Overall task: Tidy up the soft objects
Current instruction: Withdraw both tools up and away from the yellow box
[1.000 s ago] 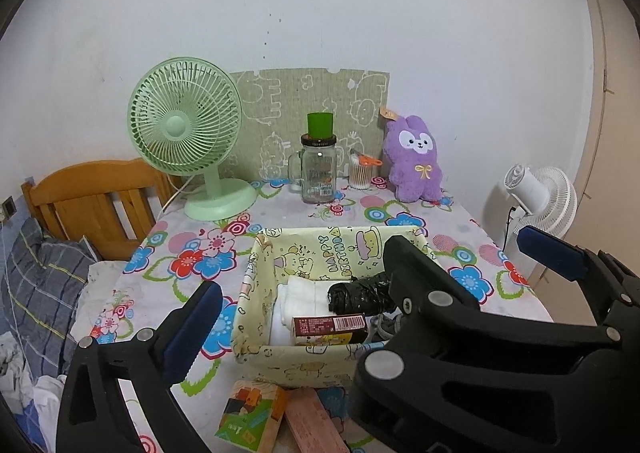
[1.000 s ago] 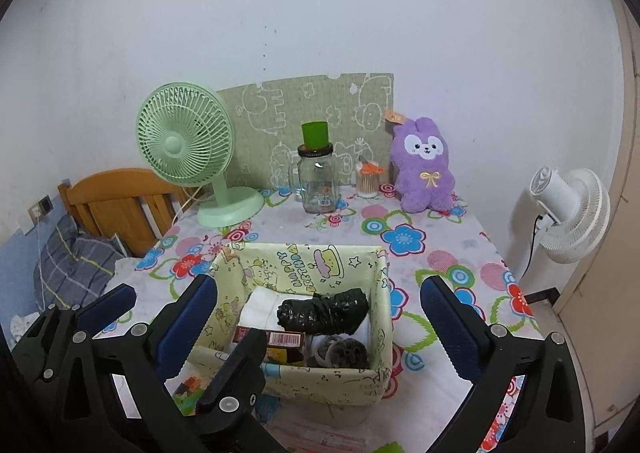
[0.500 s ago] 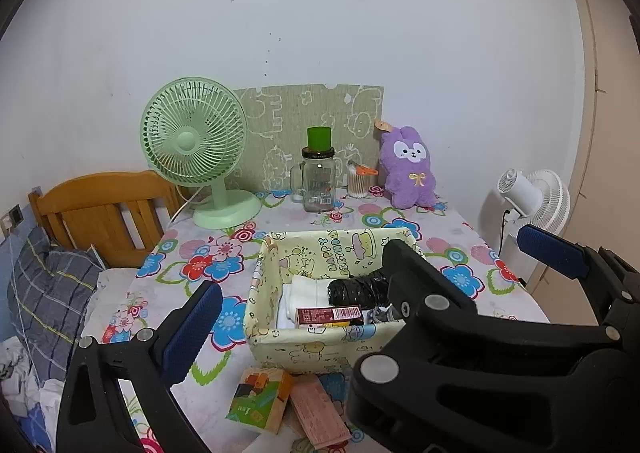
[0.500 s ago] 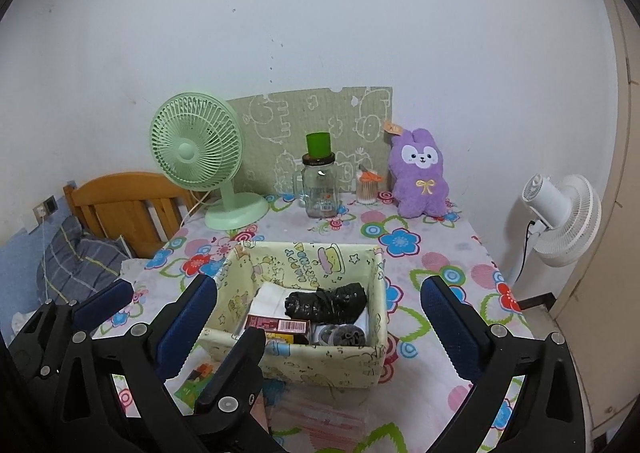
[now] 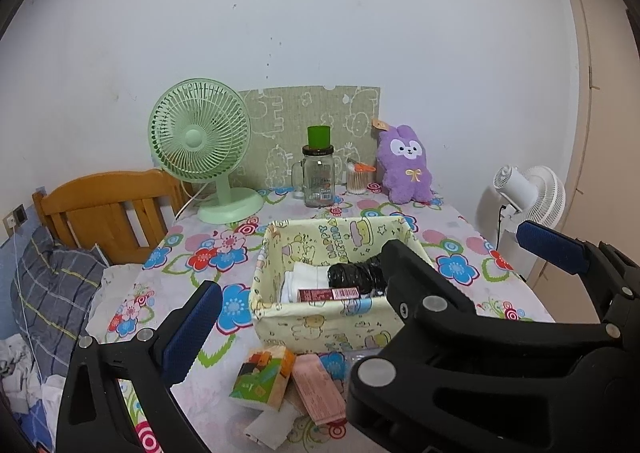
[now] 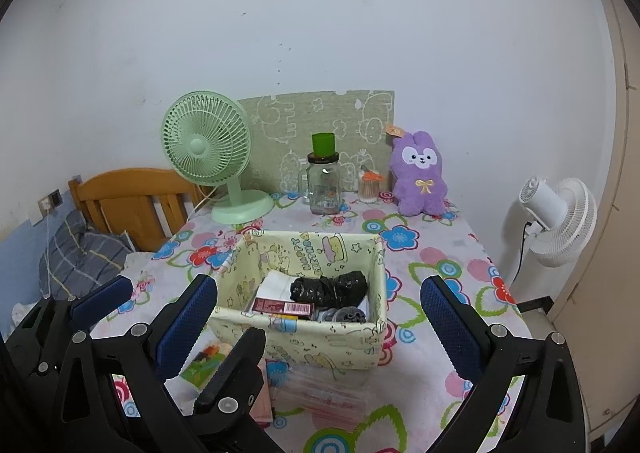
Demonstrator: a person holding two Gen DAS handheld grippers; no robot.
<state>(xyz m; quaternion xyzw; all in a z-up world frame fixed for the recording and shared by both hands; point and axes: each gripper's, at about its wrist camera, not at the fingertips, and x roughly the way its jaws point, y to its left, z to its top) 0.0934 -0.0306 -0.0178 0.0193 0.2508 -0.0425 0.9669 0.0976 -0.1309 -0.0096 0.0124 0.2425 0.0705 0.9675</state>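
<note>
Basket (image 6: 300, 327) of pale yellow printed cloth sits near the front middle of the desk (image 6: 436, 253) and holds a folded white cloth (image 6: 276, 285), a crinkled black bundle (image 6: 328, 288), a red carton (image 6: 282, 307) and a small grey item at the front corner that is too small to identify. Just in front of the basket, on the flowered cover, lie a green and orange packet (image 5: 264, 377) and a pink packet (image 5: 318, 387), apparently not yet put away. At the back of the desk, well apart from the basket, a purple plush rabbit (image 6: 420, 175) leans against the wall near a glass jar (image 6: 324, 187) and a green fan (image 6: 212, 157). Both the left gripper (image 5: 368, 265) and the right gripper (image 6: 320, 327) hover above the near edge with jaws spread wide and nothing between them. The step in hand looks like choosing the next item; the next move likely calls for lowering over one front packet, or reaching far back for the rabbit.
</note>
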